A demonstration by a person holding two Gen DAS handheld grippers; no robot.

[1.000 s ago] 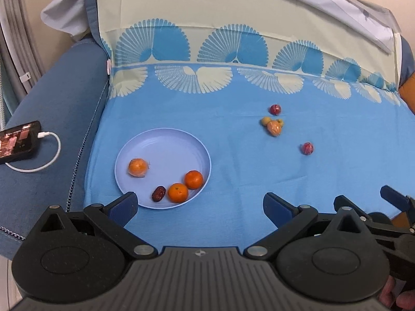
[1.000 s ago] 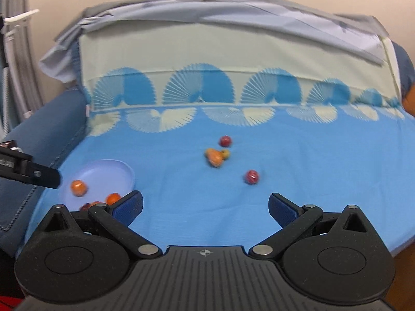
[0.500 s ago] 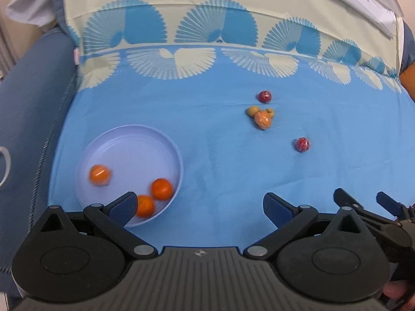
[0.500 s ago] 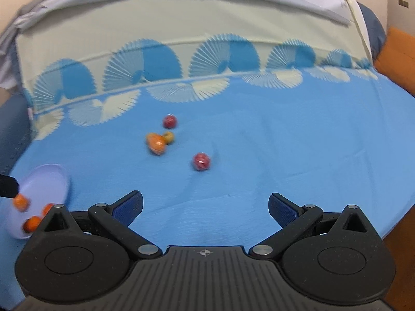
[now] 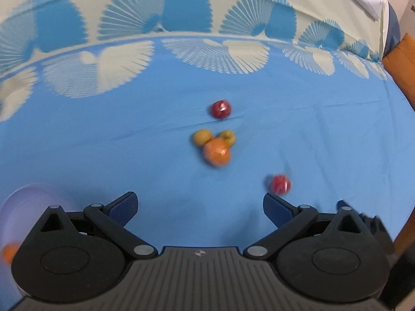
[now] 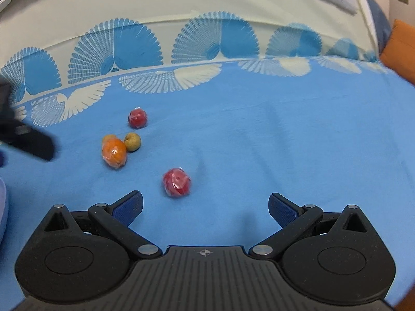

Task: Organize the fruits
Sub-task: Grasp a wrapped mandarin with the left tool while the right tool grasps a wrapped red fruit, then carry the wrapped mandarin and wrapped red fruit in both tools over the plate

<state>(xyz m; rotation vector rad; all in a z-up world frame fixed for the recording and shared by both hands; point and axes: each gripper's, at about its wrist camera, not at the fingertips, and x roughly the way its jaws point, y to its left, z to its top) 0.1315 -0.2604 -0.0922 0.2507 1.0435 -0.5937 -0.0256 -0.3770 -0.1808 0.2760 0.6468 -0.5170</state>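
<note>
While both fingers gape, the red fruit point(image 6: 177, 182) lies seemingly wrapped.

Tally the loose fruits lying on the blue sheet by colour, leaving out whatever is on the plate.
Red: 2
Orange: 1
Yellow: 2
Total: 5

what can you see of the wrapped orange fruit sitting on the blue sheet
The orange fruit is round, bright orange and sealed in thin clear film that glints and bunches at its lower end. It rests on the blue sheet at the front of a small cluster, pressed against two smaller yellow-brown fruits behind it. No tool touches it. It looks whole, though the left wrist view shows it blurred.
</note>
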